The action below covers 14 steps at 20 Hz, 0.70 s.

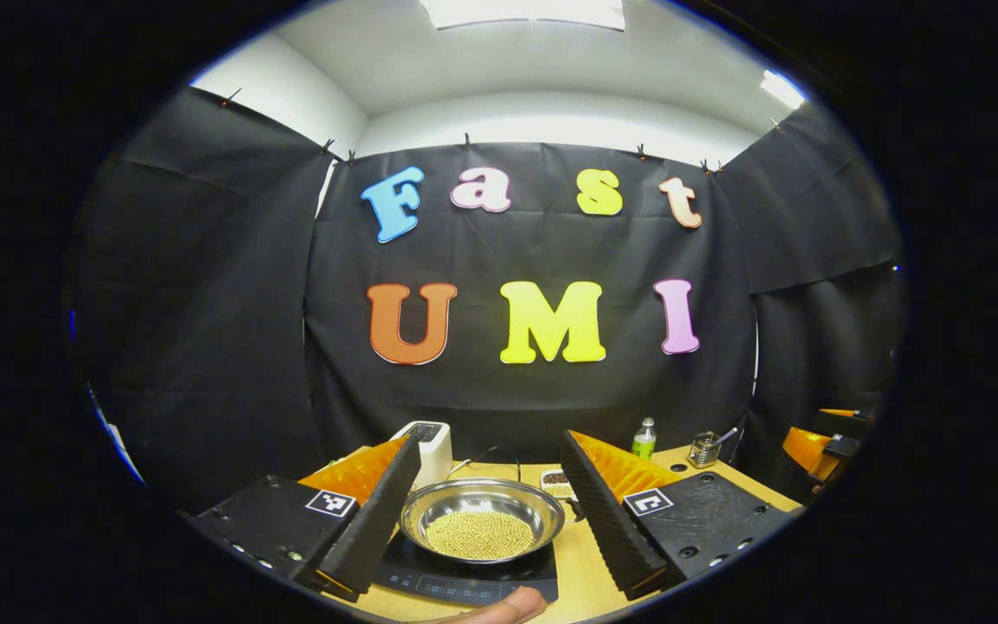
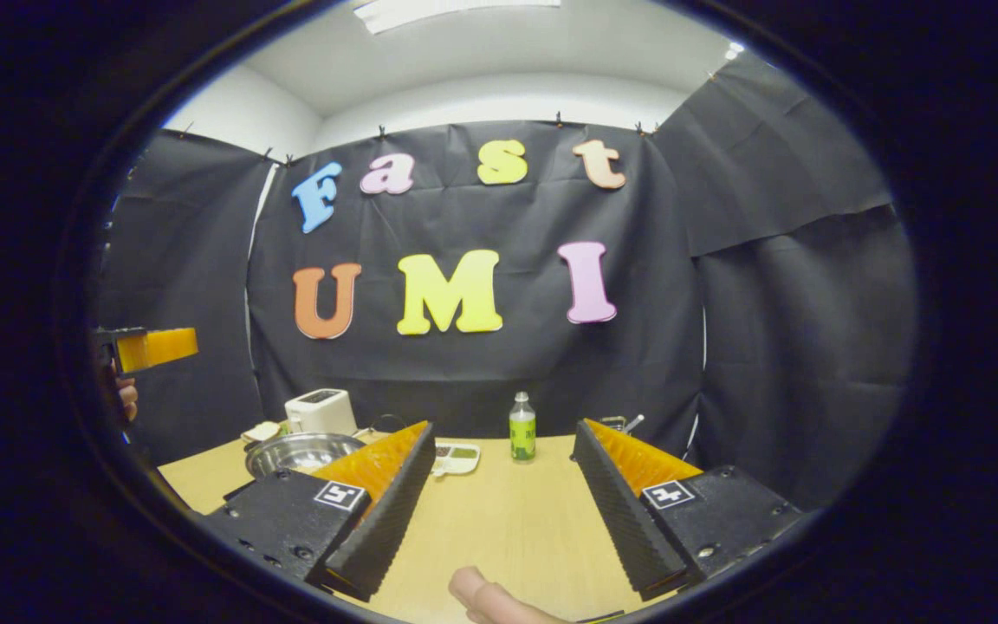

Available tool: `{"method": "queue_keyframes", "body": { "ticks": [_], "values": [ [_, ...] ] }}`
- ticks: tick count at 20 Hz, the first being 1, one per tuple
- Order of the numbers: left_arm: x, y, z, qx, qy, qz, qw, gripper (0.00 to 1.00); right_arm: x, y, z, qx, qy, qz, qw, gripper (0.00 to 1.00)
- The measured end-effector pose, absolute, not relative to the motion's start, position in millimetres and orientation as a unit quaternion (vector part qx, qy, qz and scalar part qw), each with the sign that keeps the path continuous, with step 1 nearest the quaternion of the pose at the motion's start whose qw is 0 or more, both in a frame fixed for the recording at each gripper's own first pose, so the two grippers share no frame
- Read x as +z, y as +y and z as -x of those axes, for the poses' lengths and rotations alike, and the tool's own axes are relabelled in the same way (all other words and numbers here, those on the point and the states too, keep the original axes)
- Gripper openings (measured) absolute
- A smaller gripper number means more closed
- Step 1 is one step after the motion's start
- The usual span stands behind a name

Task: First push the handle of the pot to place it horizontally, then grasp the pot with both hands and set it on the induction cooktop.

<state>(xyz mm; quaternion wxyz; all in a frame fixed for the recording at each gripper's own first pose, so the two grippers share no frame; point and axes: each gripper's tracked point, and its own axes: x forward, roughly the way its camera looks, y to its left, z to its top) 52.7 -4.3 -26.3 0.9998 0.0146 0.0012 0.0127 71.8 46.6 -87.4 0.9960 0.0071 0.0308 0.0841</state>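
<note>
Sitting on the induction cooktop point(image 1: 464, 576) already, the pot point(image 1: 482, 518) is a shallow steel pan with a heap of small yellowish beads or beans in it; the placement step looks done, judging from how it lies. In the left gripper view the left gripper point(image 1: 483, 507) hangs above and in front of it, fingers spread wide apart, nothing between them, pot framed in the gap but not touched. In the right gripper view the right gripper point(image 2: 503, 494) is also open, over bare table point(image 2: 508, 520), with the pot point(image 2: 304, 452) off to its left behind one finger. Handle: a dark stub at the pot's right edge, partly hidden by a finger, direction hard to tell.

Handling guess: thin rigid metal, smooth and slippery on the rim, moderately heavy with the load; the contents are loose and would roll or spill if tilted. Best hold is opposite rim points or rim plus handle, kept level. A bottle point(image 2: 522, 427) and toaster point(image 2: 320, 411) stand at the back.
</note>
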Motion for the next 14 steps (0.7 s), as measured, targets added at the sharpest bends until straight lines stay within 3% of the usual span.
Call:
{"method": "queue_keyframes", "body": {
  "ticks": [3,5,14],
  "values": [
    [-22,-20,-32,0.008,-0.007,-0.001,1.0,0.96,-68,32,-47,0.069,0.012,0.014,0.997,0.97],
    [-19,-30,-19,-0.007,-0.014,-0.005,1.0,0.96,-70,16,-36,0.027,0.032,0.028,0.999,0.96],
    [-16,-49,11,-0.031,0.004,-0.031,0.999,0.95,-56,21,-14,0.027,0.025,0.027,0.999,0.98]
  ]
}}
